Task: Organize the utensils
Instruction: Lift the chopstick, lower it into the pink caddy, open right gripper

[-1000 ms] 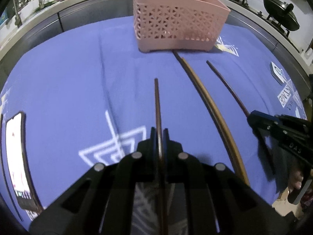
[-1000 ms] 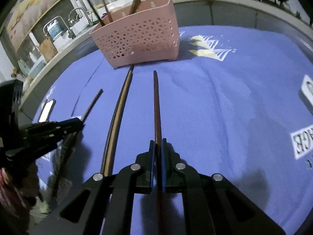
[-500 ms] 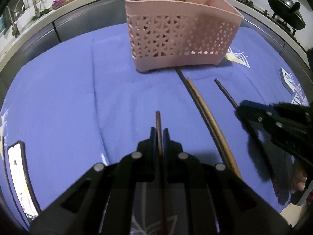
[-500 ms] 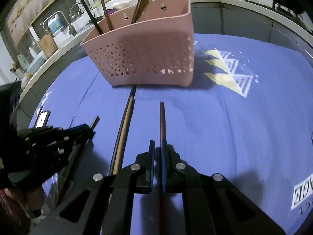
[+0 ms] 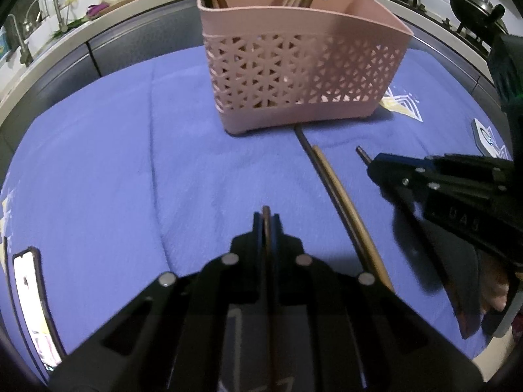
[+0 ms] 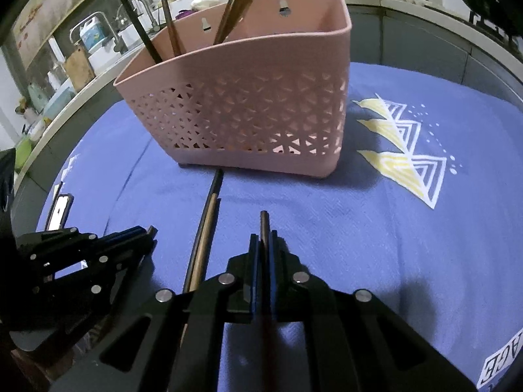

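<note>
A pink perforated utensil basket stands on the blue cloth and holds several chopsticks; it also shows in the right wrist view. My left gripper is shut on a dark brown chopstick whose tip just pokes past the fingertips. My right gripper is shut on another brown chopstick. Both are lifted above the cloth, short of the basket. A pair of chopsticks lies on the cloth between the grippers, also seen from the right wrist.
A phone lies on the cloth at the left edge. Blue cloth covers the table, with yellow-white triangle prints. Woks sit on a stove at the back right, a sink and tap at back left.
Both grippers have lifted their chopsticks off the cloth and moved forward toward the basket, which now looks much nearer. The chopsticks have tilted so only their tips show past the fingertips.
</note>
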Motion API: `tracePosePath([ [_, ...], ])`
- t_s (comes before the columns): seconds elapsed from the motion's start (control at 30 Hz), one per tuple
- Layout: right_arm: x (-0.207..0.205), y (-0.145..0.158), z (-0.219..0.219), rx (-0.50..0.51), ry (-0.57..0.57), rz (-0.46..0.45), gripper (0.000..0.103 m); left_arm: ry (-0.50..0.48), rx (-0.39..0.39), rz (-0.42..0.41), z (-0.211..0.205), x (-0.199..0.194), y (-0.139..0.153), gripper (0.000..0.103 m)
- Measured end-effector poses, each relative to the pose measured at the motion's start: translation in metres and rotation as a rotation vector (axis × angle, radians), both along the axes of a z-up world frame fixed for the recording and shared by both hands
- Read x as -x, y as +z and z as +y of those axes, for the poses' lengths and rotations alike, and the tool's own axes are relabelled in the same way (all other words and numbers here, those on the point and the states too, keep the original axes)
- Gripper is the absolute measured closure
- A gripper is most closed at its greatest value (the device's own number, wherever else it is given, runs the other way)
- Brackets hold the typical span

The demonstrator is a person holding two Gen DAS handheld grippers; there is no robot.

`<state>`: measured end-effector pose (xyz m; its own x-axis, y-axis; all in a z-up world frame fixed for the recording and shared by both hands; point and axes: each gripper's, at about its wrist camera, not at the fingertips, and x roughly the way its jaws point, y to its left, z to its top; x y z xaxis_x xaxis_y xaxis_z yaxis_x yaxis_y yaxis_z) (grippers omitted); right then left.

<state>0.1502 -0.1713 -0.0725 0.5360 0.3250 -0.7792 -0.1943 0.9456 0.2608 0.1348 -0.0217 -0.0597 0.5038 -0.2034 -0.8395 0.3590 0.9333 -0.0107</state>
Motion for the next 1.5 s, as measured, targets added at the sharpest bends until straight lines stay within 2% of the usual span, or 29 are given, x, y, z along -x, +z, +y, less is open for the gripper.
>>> tracePosePath([
  [0.13,0.021,0.022,-0.004,-0.042,0.008,-0.081,0.098,0.004,0.047,-0.020,0.006,0.008,0.015,0.099],
  [0.47,0.090,0.113,-0.023,-0.153,0.000,-0.438,0.098,0.008,0.215,-0.255,0.034,0.052,0.124,0.099],
  [0.57,0.096,0.134,-0.031,-0.179,-0.021,-0.496,0.098,0.006,0.244,-0.318,0.038,0.063,0.151,0.099],
  [0.8,0.089,0.187,-0.028,-0.212,-0.009,-0.598,0.098,-0.003,0.296,-0.402,0.037,0.055,0.215,0.099],
  [1.03,0.042,0.263,-0.021,-0.216,-0.008,-0.700,0.098,0.013,0.314,-0.511,0.020,0.018,0.295,0.099],
  [1.13,0.016,0.280,-0.018,-0.188,-0.034,-0.723,0.098,0.049,0.305,-0.565,0.014,-0.003,0.318,0.099],
  [1.3,-0.016,0.271,-0.014,-0.150,-0.060,-0.722,0.098,0.068,0.281,-0.581,0.003,-0.035,0.315,0.099],
  [1.37,-0.028,0.256,-0.014,-0.144,-0.067,-0.695,0.098,0.074,0.249,-0.580,-0.003,-0.045,0.300,0.099],
  [1.5,-0.042,0.227,-0.012,-0.148,-0.061,-0.636,0.098,0.065,0.214,-0.526,-0.012,-0.062,0.265,0.098],
])
